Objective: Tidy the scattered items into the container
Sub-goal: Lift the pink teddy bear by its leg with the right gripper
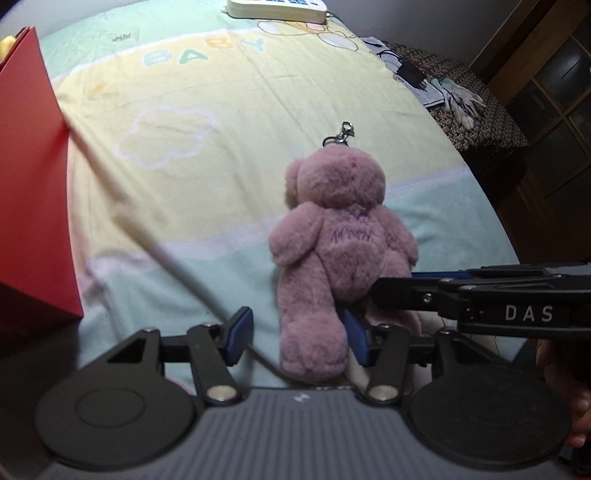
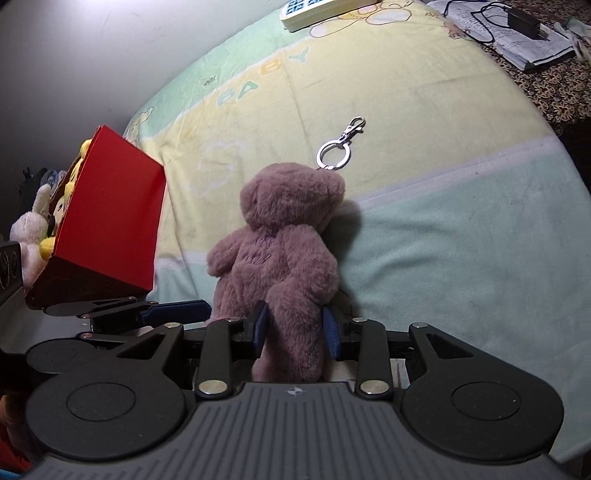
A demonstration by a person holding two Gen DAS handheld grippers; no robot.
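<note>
A pink plush bear with a metal keyring lies face down on the pastel blanket. My left gripper is open, its blue pads on either side of one bear leg with a gap on the left. My right gripper is shut on the bear's other leg, both pads pressing the fur. It reaches in from the right in the left wrist view. The red box stands to the left, holding yellow and white plush toys. It also shows in the left wrist view.
A white remote-like device lies at the blanket's far edge. A patterned side table on the right carries papers, a black charger and white gloves. A thin cable crosses in front of the left gripper. The blanket spreads right of the bear.
</note>
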